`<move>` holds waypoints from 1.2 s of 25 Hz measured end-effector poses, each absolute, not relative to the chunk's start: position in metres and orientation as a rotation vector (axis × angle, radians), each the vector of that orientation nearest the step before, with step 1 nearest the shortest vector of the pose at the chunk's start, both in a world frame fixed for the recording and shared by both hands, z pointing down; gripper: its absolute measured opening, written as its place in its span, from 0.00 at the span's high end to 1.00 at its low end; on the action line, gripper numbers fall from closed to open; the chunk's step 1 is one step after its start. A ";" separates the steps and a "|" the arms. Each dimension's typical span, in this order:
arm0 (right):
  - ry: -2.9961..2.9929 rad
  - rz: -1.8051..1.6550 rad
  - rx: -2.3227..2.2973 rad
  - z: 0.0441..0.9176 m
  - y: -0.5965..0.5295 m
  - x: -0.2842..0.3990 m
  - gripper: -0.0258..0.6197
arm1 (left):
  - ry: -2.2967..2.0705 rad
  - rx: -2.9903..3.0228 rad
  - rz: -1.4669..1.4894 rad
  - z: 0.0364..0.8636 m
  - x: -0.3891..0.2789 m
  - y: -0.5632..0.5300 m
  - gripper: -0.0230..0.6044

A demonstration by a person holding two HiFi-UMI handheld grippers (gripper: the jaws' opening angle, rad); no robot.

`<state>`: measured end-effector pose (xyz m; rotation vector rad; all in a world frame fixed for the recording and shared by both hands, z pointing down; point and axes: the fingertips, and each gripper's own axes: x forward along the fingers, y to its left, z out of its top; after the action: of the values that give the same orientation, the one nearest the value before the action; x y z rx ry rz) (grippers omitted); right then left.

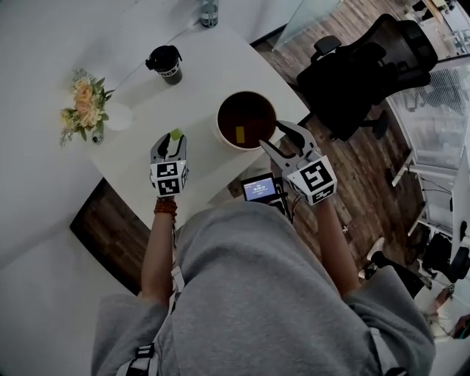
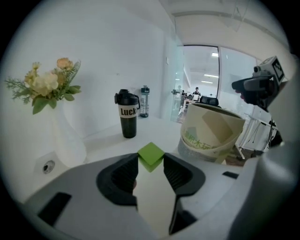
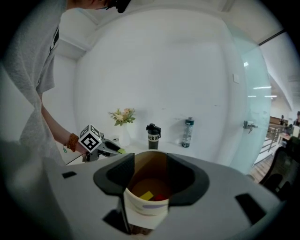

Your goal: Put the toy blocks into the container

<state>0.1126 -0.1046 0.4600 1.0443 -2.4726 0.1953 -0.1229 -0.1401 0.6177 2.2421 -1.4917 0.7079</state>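
A lime-green toy block (image 1: 175,134) (image 2: 151,155) is pinched by its sides between the tips of my left gripper (image 1: 170,140) (image 2: 150,162), lifted off the white table (image 1: 198,70). The round paper container (image 1: 219,123) (image 2: 211,136) (image 3: 145,213) stands to that gripper's right, near the table's edge. A yellow block (image 1: 240,134) (image 3: 146,195) and a red block (image 3: 161,197) lie inside it. My right gripper (image 1: 275,137) (image 3: 150,164) sits at the container's right rim with its jaws spread, and nothing is pinched between them.
A vase of flowers (image 1: 87,110) stands at the table's left. A black tumbler (image 1: 167,64) and a water bottle (image 1: 208,11) are further back. A black office chair (image 1: 367,70) stands on the wooden floor to the right. A small screen (image 1: 259,189) hangs at the person's chest.
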 end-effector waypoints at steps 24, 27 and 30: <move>-2.460 0.208 1.097 0.471 -0.097 0.104 0.63 | -1.268 2.716 0.578 0.486 -0.014 -0.161 0.69; -2.445 0.207 1.106 0.474 -0.099 0.110 0.63 | -1.232 2.782 0.596 0.477 0.009 -0.168 0.69; -2.440 0.208 1.119 0.472 -0.104 0.114 0.63 | -1.171 2.820 0.585 0.470 0.030 -0.168 0.69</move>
<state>0.1137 -0.1042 0.4715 1.1194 -2.4401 0.2078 0.0296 -0.1680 0.4703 2.8196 -1.1714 0.5848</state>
